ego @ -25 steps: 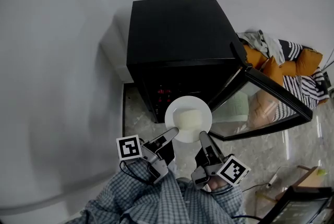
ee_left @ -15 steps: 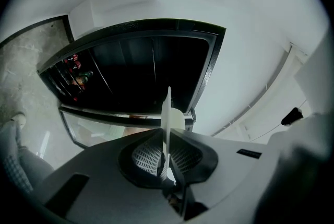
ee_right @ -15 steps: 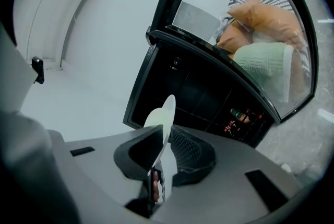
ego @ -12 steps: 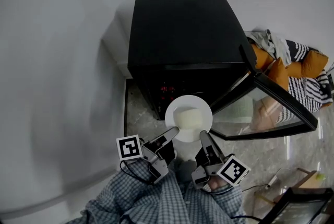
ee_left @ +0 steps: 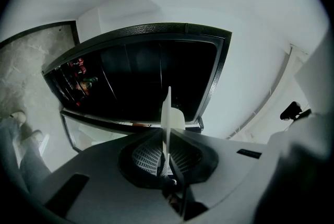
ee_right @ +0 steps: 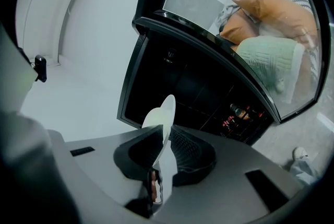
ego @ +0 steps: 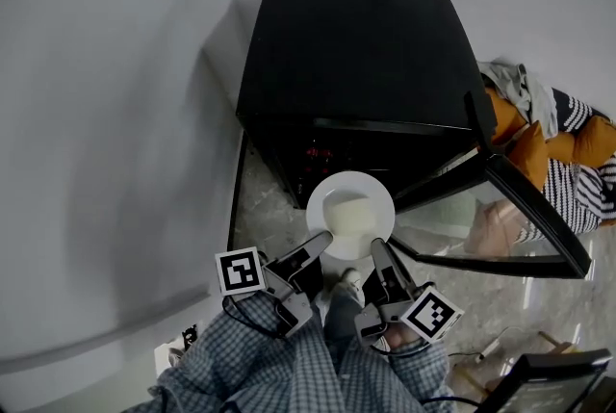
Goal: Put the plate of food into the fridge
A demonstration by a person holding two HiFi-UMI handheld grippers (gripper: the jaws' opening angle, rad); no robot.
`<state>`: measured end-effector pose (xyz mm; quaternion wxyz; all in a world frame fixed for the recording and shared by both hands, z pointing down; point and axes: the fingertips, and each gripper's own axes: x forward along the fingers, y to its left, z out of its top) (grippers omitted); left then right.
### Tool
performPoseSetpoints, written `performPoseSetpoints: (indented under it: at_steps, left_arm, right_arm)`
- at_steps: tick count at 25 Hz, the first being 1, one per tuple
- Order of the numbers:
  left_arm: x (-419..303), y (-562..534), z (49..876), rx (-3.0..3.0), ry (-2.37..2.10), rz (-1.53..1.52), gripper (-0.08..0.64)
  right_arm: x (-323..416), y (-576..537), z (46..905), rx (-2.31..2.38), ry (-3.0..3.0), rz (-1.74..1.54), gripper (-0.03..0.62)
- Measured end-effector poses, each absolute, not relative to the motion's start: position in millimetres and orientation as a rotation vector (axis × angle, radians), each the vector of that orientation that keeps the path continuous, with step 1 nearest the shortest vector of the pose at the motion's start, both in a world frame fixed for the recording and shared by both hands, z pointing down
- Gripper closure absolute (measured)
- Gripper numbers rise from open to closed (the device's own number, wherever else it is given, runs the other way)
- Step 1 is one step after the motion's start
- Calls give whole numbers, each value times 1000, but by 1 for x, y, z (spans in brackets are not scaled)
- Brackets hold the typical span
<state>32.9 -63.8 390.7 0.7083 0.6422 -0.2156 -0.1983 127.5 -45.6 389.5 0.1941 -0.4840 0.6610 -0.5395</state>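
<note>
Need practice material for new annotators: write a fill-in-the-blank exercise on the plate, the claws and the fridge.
1. The left claw and the right claw are both shut on the rim of the white ___.
2. The glass door of the black fridge is ___.
3. That door hangs on the person's ___ side.
Missing words: plate; open; right.

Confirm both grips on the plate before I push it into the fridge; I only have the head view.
Observer: In the left gripper view, the left gripper has its jaws shut on the rim of the plate, which is seen edge-on.
Operator: Check the right one.
Observer: The right gripper is shut on the rim too, in its own view.
Operator: Report what's inside the fridge.
Observer: Bottles stand at one side of the fridge interior. The part facing the plate is dark, and I can't tell what it holds.
</note>
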Motion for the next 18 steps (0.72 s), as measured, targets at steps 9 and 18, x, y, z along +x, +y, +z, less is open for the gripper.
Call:
performPoseSetpoints:
  at_steps: [9, 18]
  left_arm:
    - [33, -64, 420, 1375, -560, -492, 529]
    - [36, -75, 449, 1363, -597, -506, 529]
  right_arm:
    - [130, -55, 416, -1299, 1925, -1601, 538]
    - [134, -66, 451, -1316, 1912, -1659, 540]
